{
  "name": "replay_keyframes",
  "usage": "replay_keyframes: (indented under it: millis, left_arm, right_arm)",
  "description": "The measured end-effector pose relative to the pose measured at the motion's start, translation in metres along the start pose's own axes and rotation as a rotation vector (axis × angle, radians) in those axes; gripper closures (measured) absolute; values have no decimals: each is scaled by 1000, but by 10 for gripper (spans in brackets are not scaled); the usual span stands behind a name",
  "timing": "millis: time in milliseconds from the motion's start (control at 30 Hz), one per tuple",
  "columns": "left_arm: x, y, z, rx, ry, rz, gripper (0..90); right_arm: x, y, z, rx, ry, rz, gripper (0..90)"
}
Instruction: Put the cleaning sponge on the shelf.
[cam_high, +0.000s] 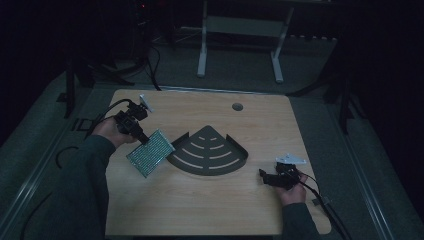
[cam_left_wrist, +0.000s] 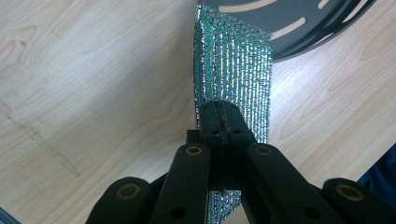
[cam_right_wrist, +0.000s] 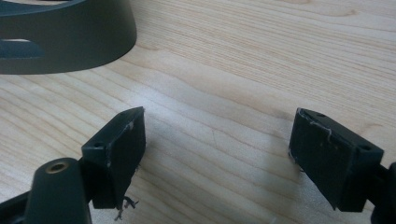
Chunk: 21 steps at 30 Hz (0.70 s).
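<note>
In the high view the pad (cam_high: 150, 153) is held above the surface (cam_high: 200, 210) beside the rack (cam_high: 209, 151), in the left gripper view it is pinched edge-on by the left gripper (cam_left_wrist: 219, 122), so it could slip, and in the right gripper view the right gripper (cam_right_wrist: 217, 140) jaws are spread, empty.

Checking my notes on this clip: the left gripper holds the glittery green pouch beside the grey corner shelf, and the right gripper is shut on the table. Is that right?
Not quite. The right gripper is open: the right gripper view shows its jaws wide apart over bare table. The left gripper does hold the glittery green pouch beside the grey corner shelf.
</note>
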<state>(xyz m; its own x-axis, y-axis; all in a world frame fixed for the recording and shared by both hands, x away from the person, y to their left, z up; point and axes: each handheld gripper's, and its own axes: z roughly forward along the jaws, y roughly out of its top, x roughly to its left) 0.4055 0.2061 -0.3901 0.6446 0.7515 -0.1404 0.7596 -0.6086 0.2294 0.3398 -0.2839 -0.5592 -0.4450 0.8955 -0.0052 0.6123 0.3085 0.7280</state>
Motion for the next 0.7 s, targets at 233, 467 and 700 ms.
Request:
replay_keyframes:
  millis: [233,467,700]
  left_arm:
    - [-4,10,-4,4,11,19,900]
    - [-8,19,-4,5,14,34,900]
    - [-11,29,-2,-1,12,41,900]
  right_arm:
    - [0,0,0,0,0,0,183]
    - [0,0,0,0,0,1,183]
    - [0,0,0,0,1,1,183]
